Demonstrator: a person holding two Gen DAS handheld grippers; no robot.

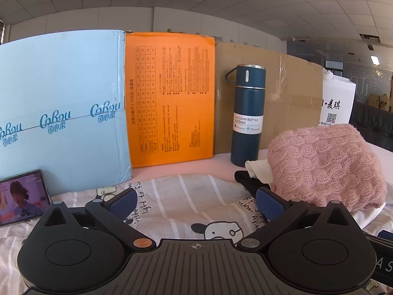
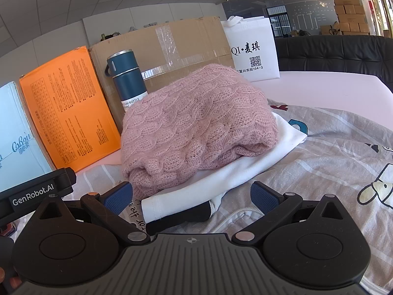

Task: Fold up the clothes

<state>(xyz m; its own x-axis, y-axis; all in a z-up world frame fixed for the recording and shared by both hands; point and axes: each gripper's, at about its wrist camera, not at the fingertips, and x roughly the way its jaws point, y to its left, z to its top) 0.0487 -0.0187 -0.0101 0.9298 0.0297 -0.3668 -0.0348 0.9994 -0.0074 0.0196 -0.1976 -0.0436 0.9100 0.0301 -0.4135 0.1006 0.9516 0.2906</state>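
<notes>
A folded pink cable-knit sweater (image 2: 196, 125) lies on top of a folded white garment (image 2: 233, 172), with a black piece (image 2: 179, 218) under that. The pile rests on a striped cartoon-print cloth (image 2: 331, 162) spread over the table. My right gripper (image 2: 191, 196) stands open just in front of the pile, with the white garment's corner between its fingers but not pinched. In the left wrist view my left gripper (image 1: 196, 202) is open over the print cloth (image 1: 186, 196), left of the pink sweater (image 1: 324, 164) and the black piece (image 1: 245, 179).
A blue vacuum bottle (image 1: 248, 115) stands behind the pile. Along the back stand a light blue box (image 1: 61, 113), an orange box (image 1: 169, 98) and a brown carton (image 1: 289, 93), with a white bag (image 2: 253, 51) beside them. A phone (image 1: 22, 196) leans at the left. A black sofa (image 2: 331, 54) lies beyond the table.
</notes>
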